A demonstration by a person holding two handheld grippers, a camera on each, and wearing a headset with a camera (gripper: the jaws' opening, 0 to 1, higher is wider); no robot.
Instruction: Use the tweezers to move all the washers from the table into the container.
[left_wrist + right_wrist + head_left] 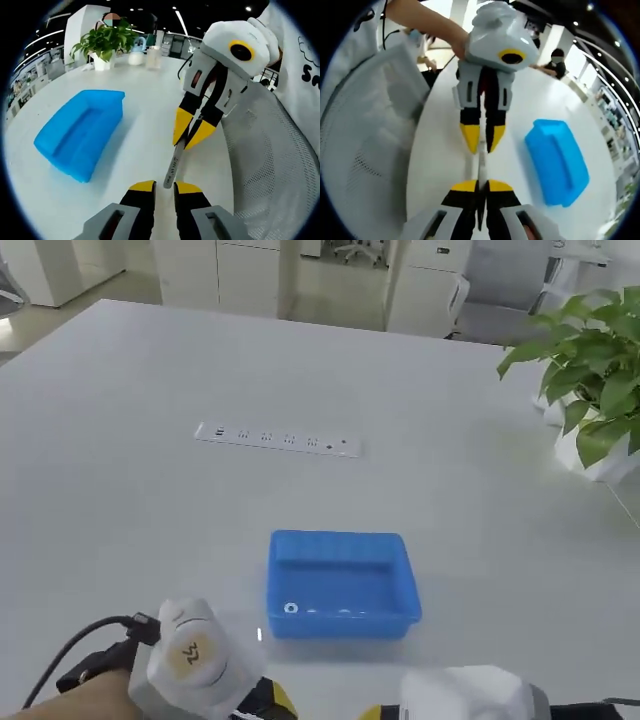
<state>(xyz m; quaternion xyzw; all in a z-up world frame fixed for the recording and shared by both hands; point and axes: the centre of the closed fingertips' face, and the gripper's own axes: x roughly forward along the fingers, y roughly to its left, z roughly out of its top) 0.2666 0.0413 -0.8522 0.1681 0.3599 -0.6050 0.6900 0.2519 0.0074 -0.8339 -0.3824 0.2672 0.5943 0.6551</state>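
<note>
The table (150, 390) is bare across its near half, which leaves room to work in front of the container (336, 539). The container stands just beyond the two grippers, likely so that each carry is short. The right gripper (482, 186) and left gripper (165, 187) sit low at the table's near edge, pointed at one another almost tip to tip, the left one gripped from behind by a bare hand. Between them runs the tweezers (173, 165). The right claw is clamped on one end of it. The left claw's jaws stand a little apart on either side of the other end, seemingly steadying it rather than pinching. I judge this to be a re-seating of the tool so its points face forward. One washer (291, 609) lies inside the container near its front left corner. The pale blurs beside it may be more.
</note>
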